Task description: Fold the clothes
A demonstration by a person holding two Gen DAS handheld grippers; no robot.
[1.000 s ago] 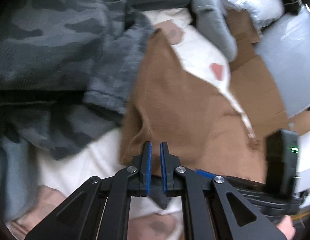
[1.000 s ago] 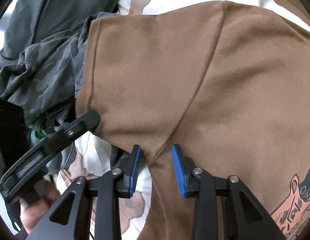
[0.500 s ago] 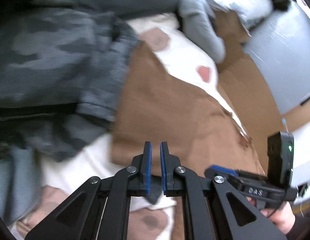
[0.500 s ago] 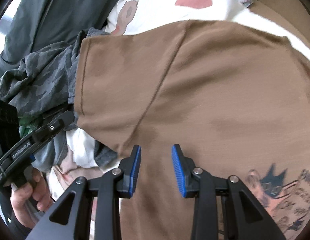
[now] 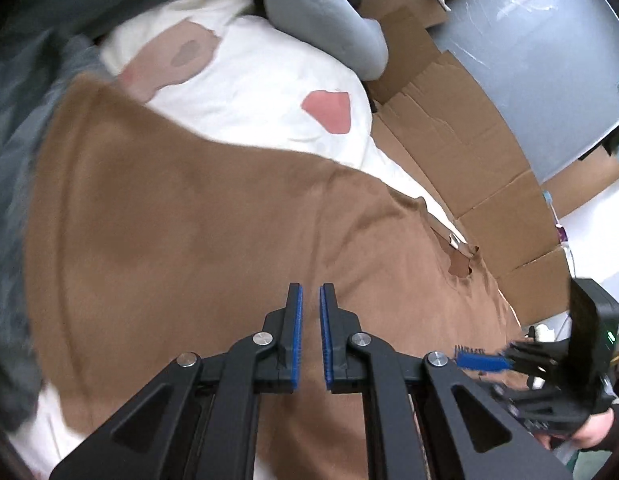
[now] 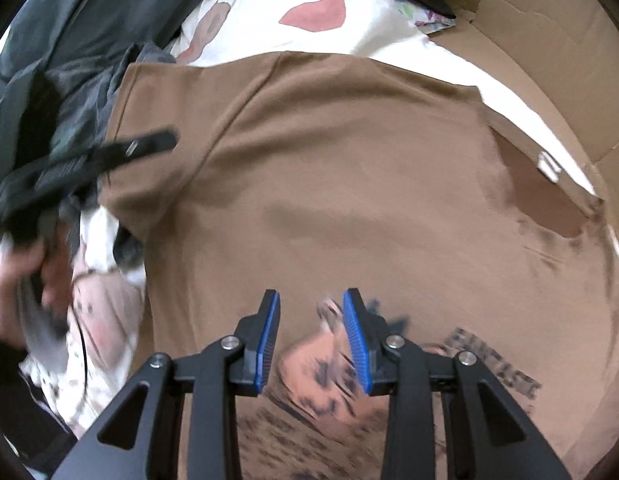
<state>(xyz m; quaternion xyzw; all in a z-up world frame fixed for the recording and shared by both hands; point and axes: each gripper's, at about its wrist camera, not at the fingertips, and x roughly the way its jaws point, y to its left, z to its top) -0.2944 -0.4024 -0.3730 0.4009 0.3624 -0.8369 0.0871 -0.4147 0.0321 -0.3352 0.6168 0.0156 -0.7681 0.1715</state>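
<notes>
brown T-shirt [image 6: 349, 184] spread flat, right gripper [image 6: 311, 336] parted above

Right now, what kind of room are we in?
Probably a bedroom: a brown T-shirt lies spread on white printed bedding, with piled clothes and flattened cardboard alongside.

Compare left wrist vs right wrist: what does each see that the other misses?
Left wrist only: the grey panel beyond the cardboard, and the right tool seen from outside, at lower right.

Right wrist only: the printed graphic on the shirt front, the dark jacket at upper left, and the left tool, blurred.

Both: the brown T-shirt spread flat, the white bedding with a pink patch, the cardboard, and a grey garment at the top.
</notes>
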